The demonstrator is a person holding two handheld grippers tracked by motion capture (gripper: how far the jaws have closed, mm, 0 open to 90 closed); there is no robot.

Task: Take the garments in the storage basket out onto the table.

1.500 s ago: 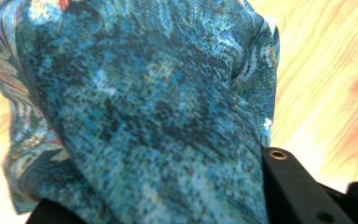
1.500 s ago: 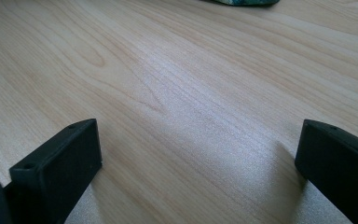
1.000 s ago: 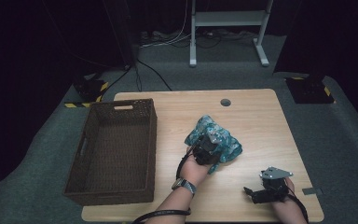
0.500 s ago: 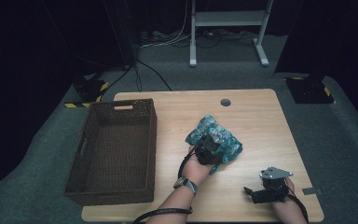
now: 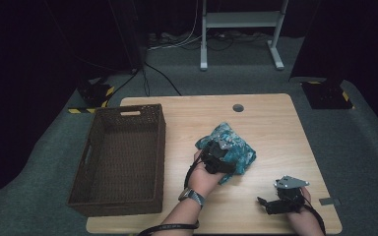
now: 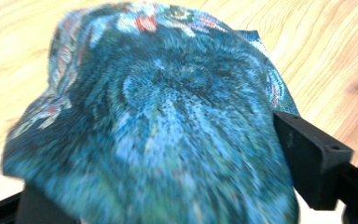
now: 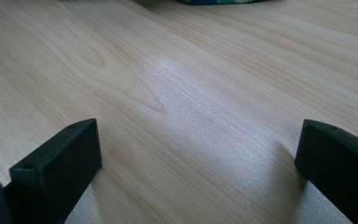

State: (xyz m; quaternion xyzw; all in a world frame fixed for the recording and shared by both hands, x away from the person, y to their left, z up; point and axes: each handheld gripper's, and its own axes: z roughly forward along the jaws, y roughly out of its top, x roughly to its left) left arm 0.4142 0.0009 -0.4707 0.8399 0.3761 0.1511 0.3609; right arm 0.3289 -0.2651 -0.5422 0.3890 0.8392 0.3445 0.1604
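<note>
Left gripper (image 5: 220,156) newly spread over teal cloth (image 6: 158,121); right gripper (image 5: 270,204) spread, low on table (image 5: 275,123).

- left gripper (image 5: 218,156): black body; blocky matte jaws with small screw holes; black cable
- right gripper (image 5: 262,202): black; grey three-cornered top plate
- left wrist: watch (image 5: 192,195), dark strap; bare forearms
</note>
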